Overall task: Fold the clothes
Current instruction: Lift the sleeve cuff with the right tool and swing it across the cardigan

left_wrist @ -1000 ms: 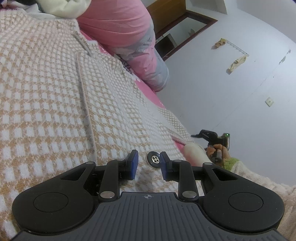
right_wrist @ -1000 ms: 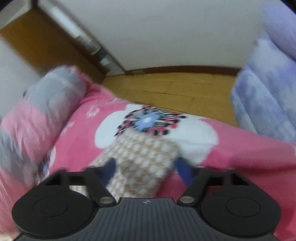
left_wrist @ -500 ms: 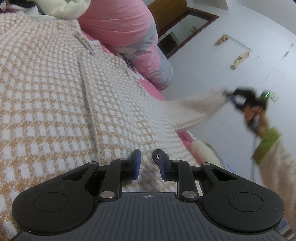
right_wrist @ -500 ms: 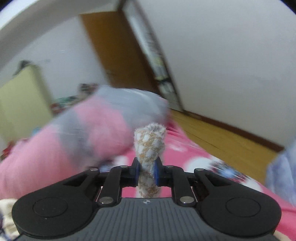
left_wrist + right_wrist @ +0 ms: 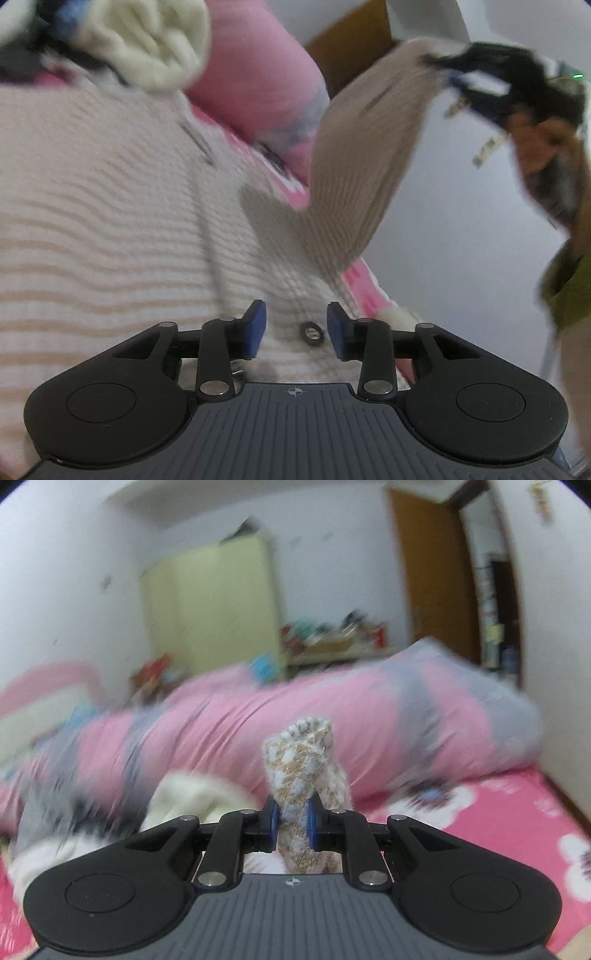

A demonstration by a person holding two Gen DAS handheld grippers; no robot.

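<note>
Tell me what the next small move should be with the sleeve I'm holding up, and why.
Probably carry the sleeve across and lay it on the cardigan's body. The right gripper is shut on its cuff and has it lifted above the bed, while the left gripper sits open over the front by a button, holding nothing.

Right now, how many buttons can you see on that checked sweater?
1: a dark button on the sweater between the open left gripper fingers. Others may be hidden under the raised sleeve.
</note>
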